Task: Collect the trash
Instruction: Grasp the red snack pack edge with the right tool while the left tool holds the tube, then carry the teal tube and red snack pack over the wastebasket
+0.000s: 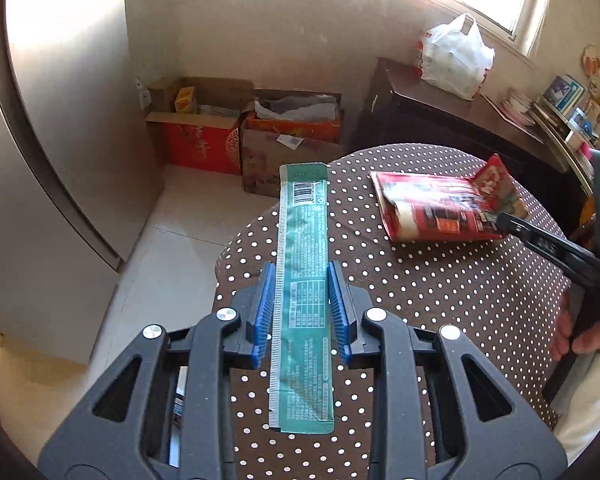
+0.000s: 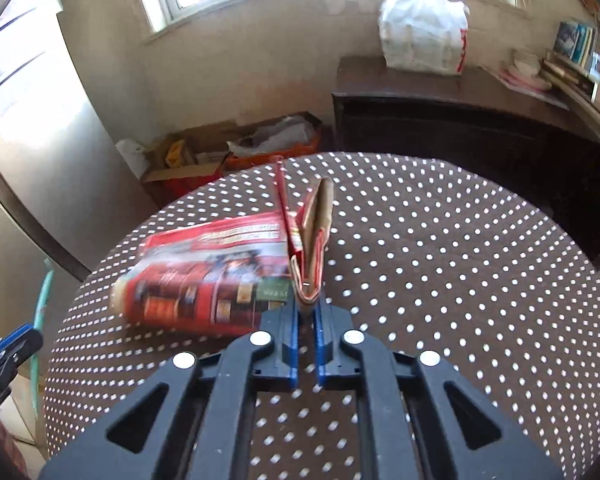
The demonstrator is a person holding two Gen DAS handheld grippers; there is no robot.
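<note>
Sunlit window light falls on a dotted table (image 2: pixel 440 264). Left claw (image 1: pixel 303 304) grips the long green wrapper (image 1: pixel 303 280) across its width, lifted clear; right claw (image 2: pixel 307 320) is clenched on the red packet's (image 2: pixel 204 280) folded corner to pick it up.

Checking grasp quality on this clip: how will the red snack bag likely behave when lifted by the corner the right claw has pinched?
The red snack bag looks thin and crumpled, so it will probably sag from the right claw. It seems open and mostly empty, hence likely light. Its glossy film may slip, though the corner is folded double between the pads.
</note>
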